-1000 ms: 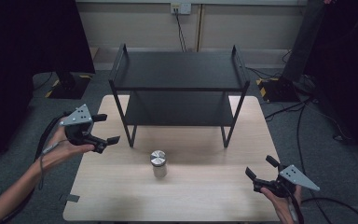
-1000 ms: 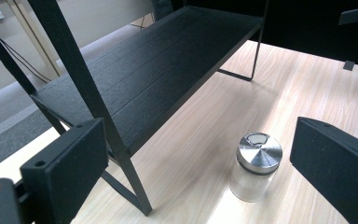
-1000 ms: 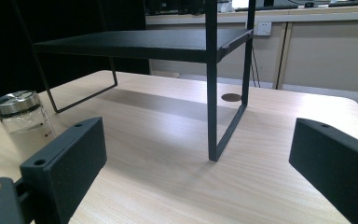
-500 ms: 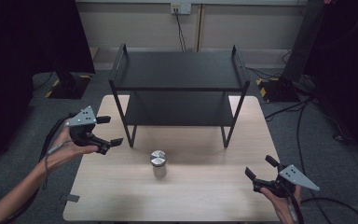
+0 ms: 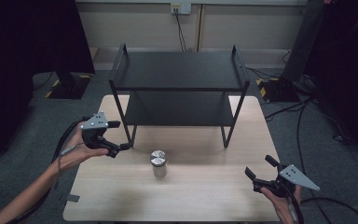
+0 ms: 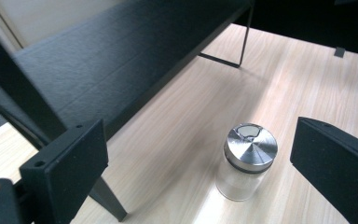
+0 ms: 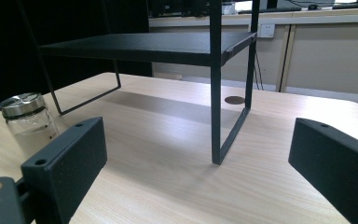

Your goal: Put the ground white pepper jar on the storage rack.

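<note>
Jar (image 5: 158, 163) of clear glass with a metal lid stands upright on the light wood surface (image 5: 200, 196), in front of the black two-tier shelf (image 5: 179, 74) — no label or writing legible on it. Left gripper (image 5: 116, 148) is held near the shelf's front left leg, fingers (image 6: 65, 172) spread wide, empty, pointed toward the jar and apart from it. Right gripper (image 5: 259, 171) sits at the surface's near right corner — fingers (image 7: 67, 161) wide apart, holding nothing.
</note>
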`<state>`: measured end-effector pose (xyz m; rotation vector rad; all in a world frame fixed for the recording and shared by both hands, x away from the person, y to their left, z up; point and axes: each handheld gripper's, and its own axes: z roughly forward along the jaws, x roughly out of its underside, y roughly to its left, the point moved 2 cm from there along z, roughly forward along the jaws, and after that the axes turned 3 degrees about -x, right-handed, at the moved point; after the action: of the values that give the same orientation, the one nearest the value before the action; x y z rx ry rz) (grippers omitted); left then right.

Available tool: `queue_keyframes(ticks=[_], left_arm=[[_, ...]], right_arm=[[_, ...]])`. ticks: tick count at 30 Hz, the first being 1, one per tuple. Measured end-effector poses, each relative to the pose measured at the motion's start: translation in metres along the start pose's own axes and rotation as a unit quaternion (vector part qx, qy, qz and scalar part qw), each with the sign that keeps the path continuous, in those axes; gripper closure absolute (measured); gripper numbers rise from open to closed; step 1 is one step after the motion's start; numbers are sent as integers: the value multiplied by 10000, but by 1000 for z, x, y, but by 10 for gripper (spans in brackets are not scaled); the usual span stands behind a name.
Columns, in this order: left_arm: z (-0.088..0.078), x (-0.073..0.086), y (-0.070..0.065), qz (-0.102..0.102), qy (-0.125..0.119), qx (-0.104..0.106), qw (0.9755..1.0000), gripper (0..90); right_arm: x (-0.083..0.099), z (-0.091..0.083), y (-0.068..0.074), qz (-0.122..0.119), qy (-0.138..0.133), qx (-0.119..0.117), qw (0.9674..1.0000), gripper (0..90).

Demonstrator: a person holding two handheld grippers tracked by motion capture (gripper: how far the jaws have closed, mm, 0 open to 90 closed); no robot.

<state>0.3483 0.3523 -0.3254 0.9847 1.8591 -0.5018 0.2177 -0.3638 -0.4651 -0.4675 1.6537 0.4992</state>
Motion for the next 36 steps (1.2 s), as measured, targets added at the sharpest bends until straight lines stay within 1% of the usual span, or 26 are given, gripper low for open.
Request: queue_keyframes(ticks=[2, 3, 5, 6, 9, 10, 11, 14, 18, 19, 21, 22, 25, 26, 27, 28, 32, 34, 35, 36], left_arm=[[6, 2, -1, -36, -14, 48, 10000, 31], [6, 2, -1, -36, -14, 48, 10000, 31], [12, 4, -1, -35, 2, 104, 9999, 31], [19, 5, -3, -45, 33, 149, 9999, 31], [29, 7, -4, -14, 92, 233, 9997, 32], [29, 7, -4, -14, 92, 233, 9997, 32], [36, 8, -5, 6, 123, 309, 9994, 31], [45, 11, -6, 26, 178, 382, 9991, 32], [54, 13, -8, 56, 239, 433, 9988, 32], [59, 15, -9, 35, 243, 486, 9985, 32], [64, 17, -10, 19, 267, 537, 9982, 33], [69, 19, -10, -4, 279, 602, 9978, 33], [72, 19, -12, 28, 301, 587, 9978, 34], [74, 20, -12, 32, 289, 620, 9977, 34], [79, 22, -14, -8, 297, 666, 9973, 35], [79, 22, -14, -8, 297, 666, 9973, 35], [90, 28, -16, -45, 294, 770, 9966, 37], [92, 29, -17, -56, 316, 764, 9966, 37], [96, 31, -17, -67, 321, 804, 9962, 37], [96, 31, -17, -67, 321, 804, 9962, 38]], right_arm=[[0, 0, 0, 2, -6, -9, 10000, 38], [0, 0, 0, -2, -5, -12, 10000, 38], [0, 1, 0, -11, -10, -19, 10000, 38], [0, 1, 0, -9, -4, -23, 10000, 38], [0, 1, 0, -14, -9, -24, 10000, 38], [0, 0, 0, -10, -14, -24, 10000, 38], [0, 0, 0, -11, -5, -21, 10000, 38], [0, 0, 0, -10, -9, -24, 10000, 38], [0, 0, 0, -3, -14, -26, 10000, 38], [0, 0, 0, -5, -12, -22, 10000, 38], [0, -1, 0, -15, -7, -17, 10000, 39], [0, -1, 0, -5, -11, -19, 10000, 39], [0, -1, 0, -6, -7, -17, 10000, 39], [0, 0, 0, -1, -6, -22, 10000, 39], [0, -1, 0, -9, -11, -24, 10000, 39], [0, -1, 0, -9, -11, -24, 10000, 39], [0, -1, 0, 2, -22, -22, 10000, 40], [0, -1, 0, -4, -18, -18, 10000, 40], [0, -1, 0, 2, -22, -24, 10000, 39], [0, -1, 0, -2, -20, -23, 10000, 40]])
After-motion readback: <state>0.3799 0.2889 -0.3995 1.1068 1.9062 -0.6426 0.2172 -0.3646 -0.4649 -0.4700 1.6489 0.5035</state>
